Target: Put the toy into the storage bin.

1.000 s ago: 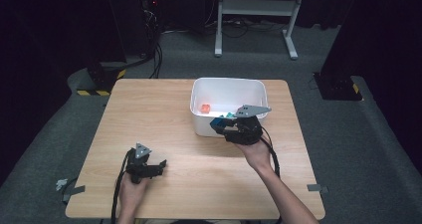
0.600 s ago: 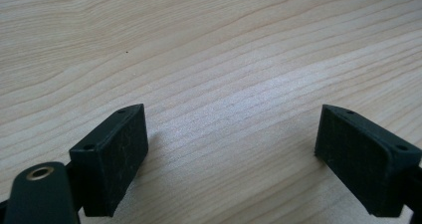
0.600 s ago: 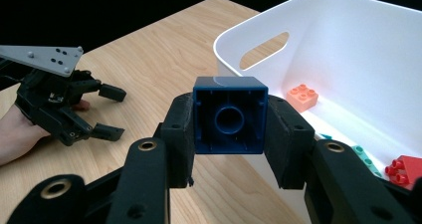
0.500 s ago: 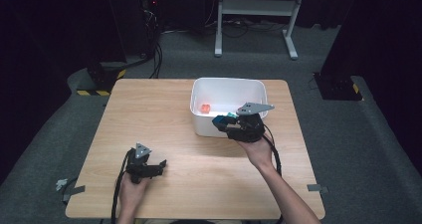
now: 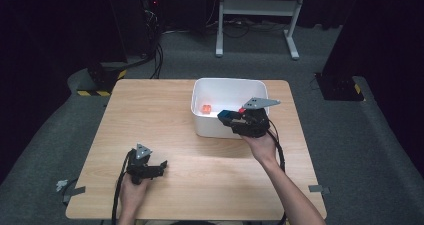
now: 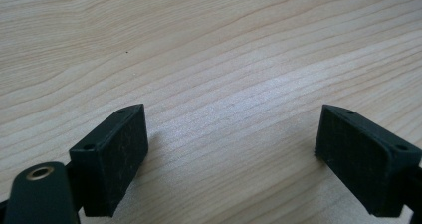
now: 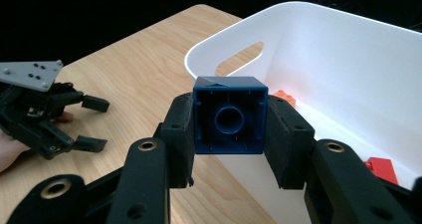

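1. The work in hand looks like putting bricks into the white bin [image 5: 227, 91]; the step is the carry, close to the drop.
2. The right gripper [image 7: 229, 129] is clenched on a blue brick [image 7: 230, 115], at the centre of the right gripper view, with the brick's hollow underside facing the camera and a pad pressed on each flank.
3. In the high view the right gripper [image 5: 231, 117] sits right of centre, its brick [image 5: 226, 116] over the bin's near rim.
4. An orange brick [image 5: 206, 108] lies inside the bin at its left, and a red brick [image 7: 382, 168] shows low right in the right gripper view, also inside.
5. The left gripper [image 5: 162, 163] is released and holds nothing, its jaws wide apart over bare table [image 6: 209, 50]; in the high view it rests at lower left, well apart from the bin.
6. The next move, as I judge it, calls for carrying the blue brick a little farther past the rim so it is clear of the wall, then spreading the jaws to let it fall beside the others.
7. Releasing too early risks the brick catching the rim and dropping outside.
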Demonstrator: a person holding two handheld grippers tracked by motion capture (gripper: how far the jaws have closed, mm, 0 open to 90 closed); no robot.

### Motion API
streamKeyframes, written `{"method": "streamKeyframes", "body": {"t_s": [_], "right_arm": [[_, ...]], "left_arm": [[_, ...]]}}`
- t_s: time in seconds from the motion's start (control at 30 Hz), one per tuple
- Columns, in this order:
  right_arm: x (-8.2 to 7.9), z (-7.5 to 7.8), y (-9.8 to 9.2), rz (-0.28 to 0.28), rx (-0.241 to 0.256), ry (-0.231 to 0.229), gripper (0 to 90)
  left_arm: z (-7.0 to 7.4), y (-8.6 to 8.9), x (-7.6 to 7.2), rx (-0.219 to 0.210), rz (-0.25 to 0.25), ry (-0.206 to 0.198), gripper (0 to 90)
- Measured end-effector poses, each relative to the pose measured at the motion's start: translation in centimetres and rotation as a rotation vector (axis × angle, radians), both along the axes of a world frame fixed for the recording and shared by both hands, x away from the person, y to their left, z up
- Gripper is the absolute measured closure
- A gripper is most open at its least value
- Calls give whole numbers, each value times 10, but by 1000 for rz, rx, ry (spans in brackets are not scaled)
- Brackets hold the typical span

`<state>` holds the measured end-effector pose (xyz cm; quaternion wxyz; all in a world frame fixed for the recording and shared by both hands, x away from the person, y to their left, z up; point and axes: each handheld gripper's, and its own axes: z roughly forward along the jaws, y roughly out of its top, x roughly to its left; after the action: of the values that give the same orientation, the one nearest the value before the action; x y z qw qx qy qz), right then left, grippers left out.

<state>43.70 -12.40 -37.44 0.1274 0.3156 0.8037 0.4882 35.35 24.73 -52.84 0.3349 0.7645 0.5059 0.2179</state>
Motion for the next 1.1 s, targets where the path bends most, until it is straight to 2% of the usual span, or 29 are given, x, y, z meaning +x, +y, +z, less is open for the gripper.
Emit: {"method": "streamKeyframes", "body": {"t_s": [0.27, 0.43, 1.1], "right_arm": [[6, 2, -6, -27, 7, 8, 588], [11, 9, -7, -42, -4, -9, 588], [38, 19, -16, -110, -14, 8, 587]], "left_arm": [[0, 0, 0, 0, 0, 0, 131], [0, 0, 0, 0, 0, 0, 131], [0, 0, 0, 0, 0, 0, 131]]}}
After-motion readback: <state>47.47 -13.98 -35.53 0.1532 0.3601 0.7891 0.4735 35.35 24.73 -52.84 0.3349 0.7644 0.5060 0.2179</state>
